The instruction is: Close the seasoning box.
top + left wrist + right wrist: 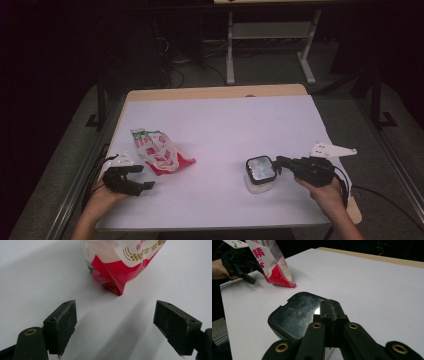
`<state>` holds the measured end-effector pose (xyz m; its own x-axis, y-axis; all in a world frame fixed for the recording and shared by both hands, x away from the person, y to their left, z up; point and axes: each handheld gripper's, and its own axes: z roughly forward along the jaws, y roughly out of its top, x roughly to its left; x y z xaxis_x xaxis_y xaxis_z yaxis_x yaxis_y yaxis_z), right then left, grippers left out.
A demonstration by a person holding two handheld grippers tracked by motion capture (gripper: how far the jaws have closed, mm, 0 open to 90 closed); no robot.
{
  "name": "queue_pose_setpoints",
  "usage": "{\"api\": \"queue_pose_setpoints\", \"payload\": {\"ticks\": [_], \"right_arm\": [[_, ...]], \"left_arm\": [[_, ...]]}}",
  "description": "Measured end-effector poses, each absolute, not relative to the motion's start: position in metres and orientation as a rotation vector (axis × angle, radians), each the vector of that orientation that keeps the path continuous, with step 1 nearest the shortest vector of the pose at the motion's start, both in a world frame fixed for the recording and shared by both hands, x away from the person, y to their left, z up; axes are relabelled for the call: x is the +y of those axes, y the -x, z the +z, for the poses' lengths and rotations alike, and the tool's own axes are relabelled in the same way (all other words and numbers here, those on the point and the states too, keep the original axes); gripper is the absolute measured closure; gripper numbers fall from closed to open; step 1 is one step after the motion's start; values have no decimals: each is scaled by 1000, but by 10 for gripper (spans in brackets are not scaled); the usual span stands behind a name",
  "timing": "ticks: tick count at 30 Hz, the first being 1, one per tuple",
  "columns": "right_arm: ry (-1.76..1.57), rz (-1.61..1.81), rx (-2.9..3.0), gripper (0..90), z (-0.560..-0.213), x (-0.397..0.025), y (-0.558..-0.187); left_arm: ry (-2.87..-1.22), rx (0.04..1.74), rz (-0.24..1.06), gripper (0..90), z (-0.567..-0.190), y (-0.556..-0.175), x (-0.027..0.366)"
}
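Note:
A crumpled red and white plastic bag lies at the left of the white table; its red corner points toward my left gripper. That left gripper rests just in front of the bag, open, with bare table between its jaws. A white container with a glossy black lid stands right of centre. My right gripper is shut, its tips lying over the near edge of the lid. The right gripper view also takes in the bag and the left gripper farther off.
The white table cover ends in a wooden edge at the far side. Beyond it, white table legs and cables stand on a dark floor. Open table surface lies between the bag and the container.

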<state>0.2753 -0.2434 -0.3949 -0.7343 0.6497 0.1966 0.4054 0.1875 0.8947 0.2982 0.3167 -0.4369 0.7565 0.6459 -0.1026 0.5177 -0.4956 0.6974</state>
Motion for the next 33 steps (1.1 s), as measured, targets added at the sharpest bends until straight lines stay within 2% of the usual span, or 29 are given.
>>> {"api": "queue_pose_setpoints", "payload": {"ticks": [6, 16, 25, 29, 33], "right_arm": [[-1050, 1548, 2184, 887, -396, -253, -276], [-1105, 1419, 2106, 654, -402, -271, -279], [-1167, 1334, 2084, 456, -422, -283, -283], [-1174, 1312, 2139, 332, -435, -287, -290], [-1180, 1242, 2220, 271, -447, -285, -295]], "left_arm": [[-2218, 855, 233, 185, -437, -299, 318], [-2209, 855, 225, 185, -439, -297, 318], [-2199, 849, 237, 184, -440, -297, 321], [-2190, 849, 249, 182, -439, -297, 323], [-2181, 855, 259, 181, -438, -296, 324]]}}
